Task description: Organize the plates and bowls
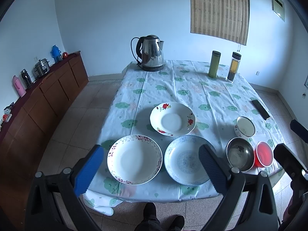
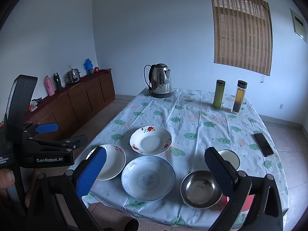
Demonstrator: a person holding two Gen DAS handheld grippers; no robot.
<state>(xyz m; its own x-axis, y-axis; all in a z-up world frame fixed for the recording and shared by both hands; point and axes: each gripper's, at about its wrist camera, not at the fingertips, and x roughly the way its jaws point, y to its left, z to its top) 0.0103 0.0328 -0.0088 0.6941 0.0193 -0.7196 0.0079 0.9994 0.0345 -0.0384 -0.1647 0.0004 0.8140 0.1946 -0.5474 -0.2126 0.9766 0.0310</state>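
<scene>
Plates (image 1: 134,158) and bowls (image 2: 201,188) on table beyond both grippers' wide-spread, empty fingers (image 1: 88,169).

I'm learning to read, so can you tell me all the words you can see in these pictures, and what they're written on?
"GenRobot.AI": white letters on the black body of the left gripper, seen from the right wrist camera.
Small white lines at that gripper's left edge: cut off; only "System" reads fairly surely.
The framed sign high on the wall: too blurred to read.
The plates, bowls, kettle and bottles show no readable words.
</scene>
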